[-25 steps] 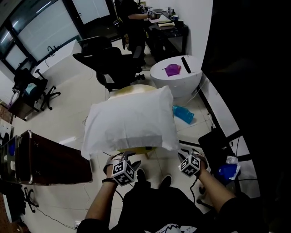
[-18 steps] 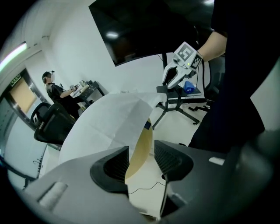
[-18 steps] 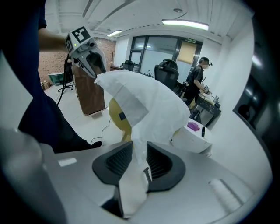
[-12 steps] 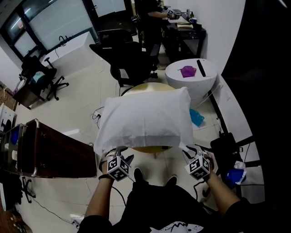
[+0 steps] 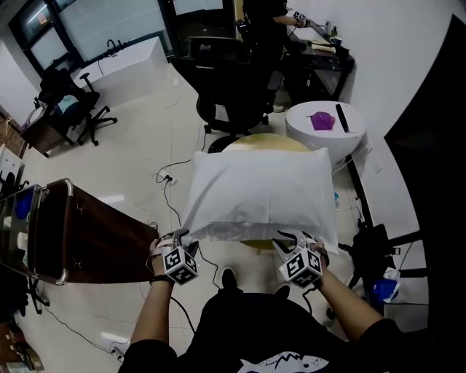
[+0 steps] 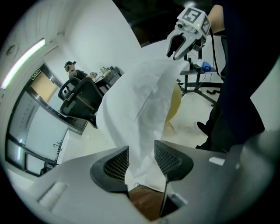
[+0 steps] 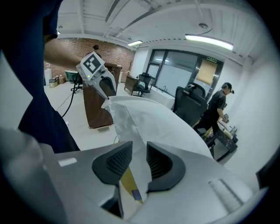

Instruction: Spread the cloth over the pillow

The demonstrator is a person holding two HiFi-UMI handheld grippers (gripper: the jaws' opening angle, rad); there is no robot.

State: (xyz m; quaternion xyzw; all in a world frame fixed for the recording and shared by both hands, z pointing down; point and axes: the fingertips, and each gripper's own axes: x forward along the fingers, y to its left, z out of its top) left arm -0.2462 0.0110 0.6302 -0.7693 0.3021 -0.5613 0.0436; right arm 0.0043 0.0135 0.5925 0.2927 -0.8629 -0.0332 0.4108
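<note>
A white cloth (image 5: 258, 193) lies spread and puffed over a round yellow top (image 5: 266, 142); whatever is under it is hidden. My left gripper (image 5: 180, 238) is shut on the cloth's near left corner. The cloth (image 6: 140, 109) runs up out from between its fingers (image 6: 114, 162). My right gripper (image 5: 290, 242) is shut on the near right corner, with the cloth (image 7: 148, 118) pinched between its pads (image 7: 157, 164). Each gripper shows in the other's view: the right gripper (image 6: 183, 43) and the left gripper (image 7: 107, 89) hold opposite ends of the same edge.
A brown cabinet (image 5: 95, 240) stands close on the left. Behind the yellow top is a black office chair (image 5: 233, 80), and to its right a round white table (image 5: 324, 127). A person (image 5: 269, 22) stands at a far desk. Cables (image 5: 171, 189) lie on the floor.
Both grippers have carried the cloth's near edge along, and the cloth now sits flatter and wider. The right gripper has risen and drawn closer to the cloth's edge.
</note>
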